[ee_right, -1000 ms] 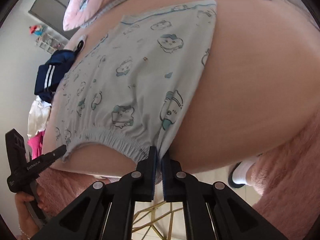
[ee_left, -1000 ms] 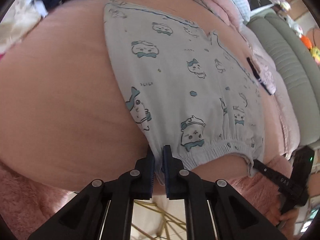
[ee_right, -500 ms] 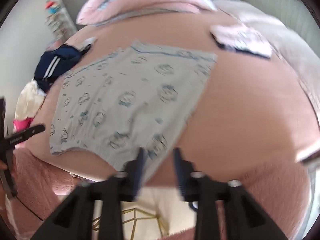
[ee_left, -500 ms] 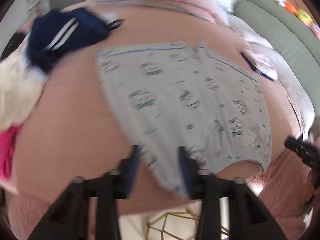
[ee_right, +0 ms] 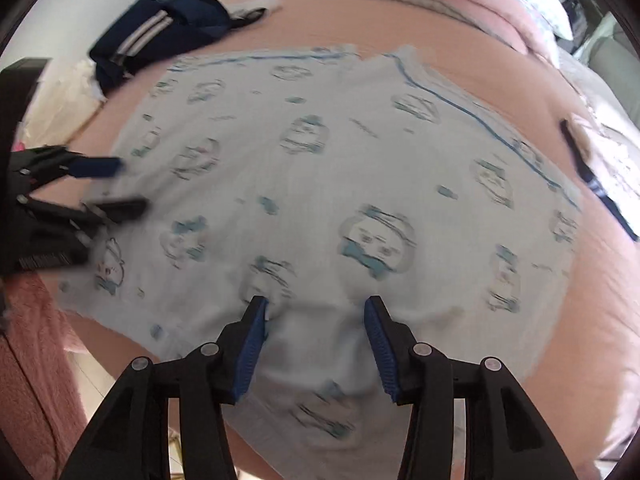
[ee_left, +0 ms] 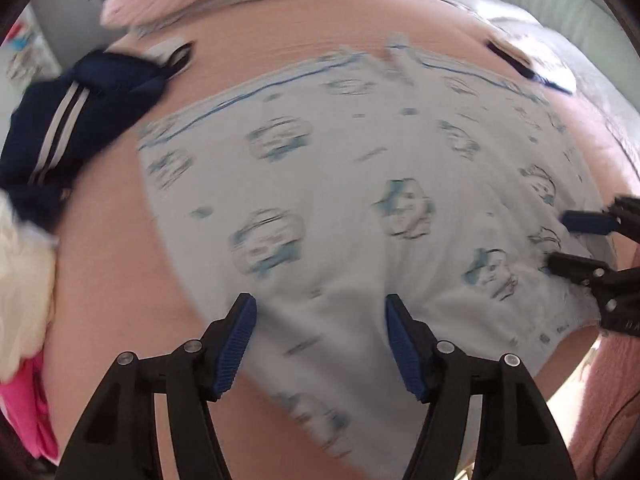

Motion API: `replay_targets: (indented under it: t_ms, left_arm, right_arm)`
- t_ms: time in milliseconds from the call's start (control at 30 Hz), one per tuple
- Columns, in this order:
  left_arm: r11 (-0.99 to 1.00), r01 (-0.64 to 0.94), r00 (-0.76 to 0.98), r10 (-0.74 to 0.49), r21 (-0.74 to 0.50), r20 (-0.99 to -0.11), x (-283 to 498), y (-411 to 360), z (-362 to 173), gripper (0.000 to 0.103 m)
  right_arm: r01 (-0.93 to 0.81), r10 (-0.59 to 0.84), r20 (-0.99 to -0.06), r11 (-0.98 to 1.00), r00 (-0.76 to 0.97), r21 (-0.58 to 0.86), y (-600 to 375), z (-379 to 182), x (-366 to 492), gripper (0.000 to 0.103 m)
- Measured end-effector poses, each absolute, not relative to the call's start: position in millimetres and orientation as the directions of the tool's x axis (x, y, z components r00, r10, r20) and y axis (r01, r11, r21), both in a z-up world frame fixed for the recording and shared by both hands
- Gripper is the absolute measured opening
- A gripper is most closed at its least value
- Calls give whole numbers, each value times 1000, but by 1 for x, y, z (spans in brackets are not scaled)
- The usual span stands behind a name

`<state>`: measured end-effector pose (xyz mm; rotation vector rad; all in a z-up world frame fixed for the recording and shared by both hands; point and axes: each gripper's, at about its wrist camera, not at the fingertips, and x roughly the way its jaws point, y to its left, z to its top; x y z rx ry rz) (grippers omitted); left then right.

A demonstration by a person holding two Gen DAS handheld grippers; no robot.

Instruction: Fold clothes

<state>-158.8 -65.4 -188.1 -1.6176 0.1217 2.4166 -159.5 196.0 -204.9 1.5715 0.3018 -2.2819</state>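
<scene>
Both grippers have let go of the shorts [ee_left: 360,208] since a second ago, when each was pinched on the elastic hem, and have swung in over the cloth. These pale blue shorts, printed with little cartoon faces, lie spread flat on the pink bed [ee_left: 100,264], hem toward the near edge.

Over the shorts' left half, the left gripper [ee_left: 320,340] is opening; cloth lies below the gap, but its fingers [ee_left: 236,336] press on nothing. Over the right half, the right gripper [ee_right: 316,344] stands about half open, also holding nothing, its fingers [ee_right: 252,344] just above a slight ridge in the fabric.

Smoothing and laying out looks finished, so the fold itself seems to be the step in hand. Next, each gripper would need a fresh pinch on an edge of the shorts, then carry it across so one half lands on the other.

Beyond the shorts' far left corner lies a navy garment [ee_right: 168,28] with white stripes; past their right edge, a small folded piece [ee_right: 600,168].
</scene>
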Motion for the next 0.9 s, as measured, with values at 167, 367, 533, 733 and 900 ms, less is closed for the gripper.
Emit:
replay_targets:
  t_ms: [167,367,533,733,900]
  left_arm:
    - [-952,-283,-429,231,-113,-873,-163,-59,-174,63]
    - [-931,-365,-418,193,-30,-888,-175,-24,-197,65]
    - [-941,-329,-407,210,-71,-889,-158,-62,-182,64]
    - [-953,-256,-424,263,-164,-867,-185,-88,-186,64]
    - [-930,-368,-420,186,-21,-889,-197,-70,-201,66]
  right_arm:
    - [391,-234,-918,-915,-320,98,194,-185,-164,51]
    - [425,-200,-929,-904,-311,52,149,-205,-179,51]
    - [461,-122,-949,-887,-289,-26,156,-199,-152,51]
    - [429,-253,-917,-897,-309,103,157,-172,-167,52]
    - [504,-320,-898,-853,-302,135,116,-179,-203,52]
